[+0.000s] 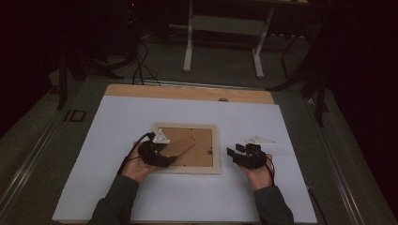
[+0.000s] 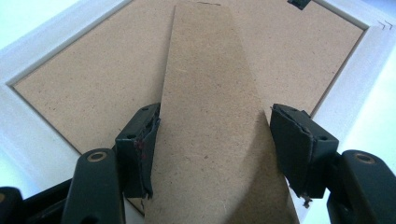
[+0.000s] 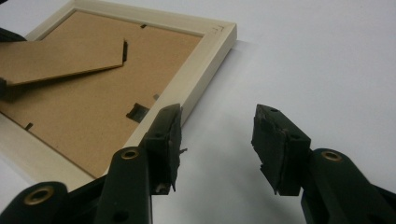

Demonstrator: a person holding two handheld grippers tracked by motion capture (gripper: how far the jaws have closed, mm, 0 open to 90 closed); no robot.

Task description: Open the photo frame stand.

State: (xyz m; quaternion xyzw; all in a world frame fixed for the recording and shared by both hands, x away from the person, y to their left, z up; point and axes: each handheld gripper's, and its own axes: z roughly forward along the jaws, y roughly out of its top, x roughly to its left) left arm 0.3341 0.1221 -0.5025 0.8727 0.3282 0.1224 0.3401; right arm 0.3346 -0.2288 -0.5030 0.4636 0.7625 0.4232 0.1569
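Note:
A pale wooden picture frame [image 1: 215, 157] lies face down on the white table top, its brown backing board [image 2: 93, 79] up. A cardboard stand flap [image 1: 180, 145] is raised off the backing at an angle. My left gripper [image 1: 171, 161] is at the frame's near left corner. In the left gripper view the left gripper [image 2: 212, 140] has its jaws against both long edges of the flap [image 2: 210, 70]. My right gripper [image 1: 236, 151] rests on the table just right of the frame. Its jaws are open with nothing between them [image 3: 217, 133], beside the frame's rail [image 3: 205, 65] and the lifted flap [image 3: 60, 58].
The white top [image 1: 187, 197] has room in front of and beside the frame; a bare wooden strip [image 1: 187, 92] runs along its far edge. A small hanger notch [image 3: 137, 112] sits in the backing. White stand legs [image 1: 188, 51] and cables are on the dark floor behind.

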